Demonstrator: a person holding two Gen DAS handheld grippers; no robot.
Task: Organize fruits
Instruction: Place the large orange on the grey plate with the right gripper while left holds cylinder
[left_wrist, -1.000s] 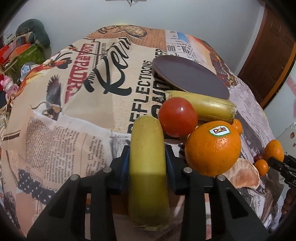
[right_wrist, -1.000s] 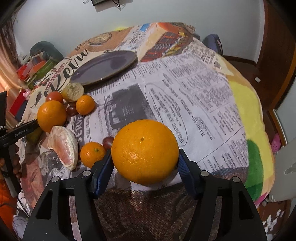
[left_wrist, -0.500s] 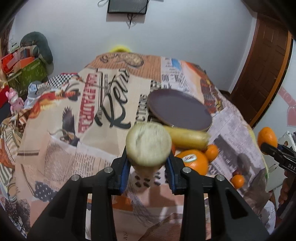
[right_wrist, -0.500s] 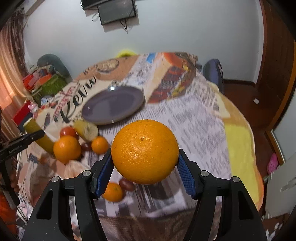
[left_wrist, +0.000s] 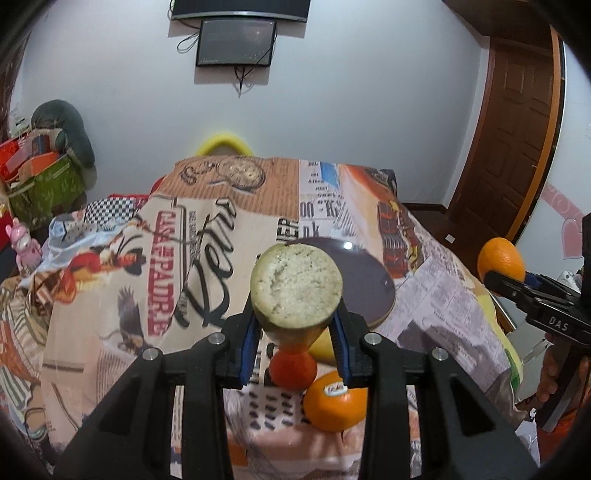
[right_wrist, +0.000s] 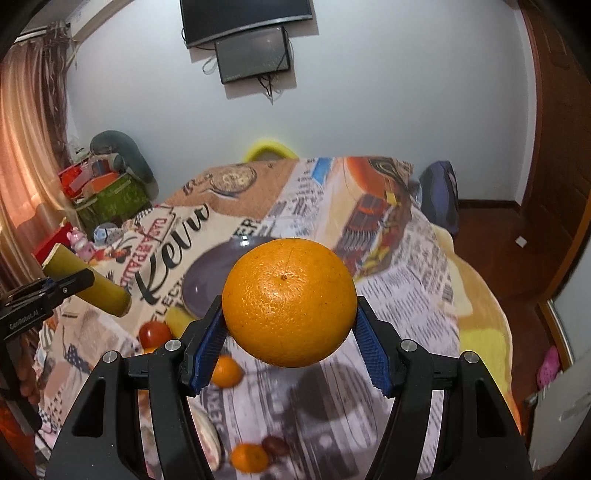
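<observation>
A cut yellow-green stalk (left_wrist: 296, 291) is pinched by the left tool (left_wrist: 295, 338) at frame centre. A large orange (right_wrist: 289, 301) is clamped by the right tool (right_wrist: 289, 345), above the dark plate (right_wrist: 207, 280).

Left gripper (left_wrist: 295, 334): black frame, blue ribbed pads, silver screws. Right gripper (right_wrist: 290, 349): same build; white "DAS" lettering; bare hand (left_wrist: 554, 373) at 4 o'clock.

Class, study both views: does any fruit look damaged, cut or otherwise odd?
Yes. The yellow-green stalk gripped by the left gripper has a cut end showing pale, fibrous flesh. By contrast, the orange in the right gripper looks whole.
</observation>
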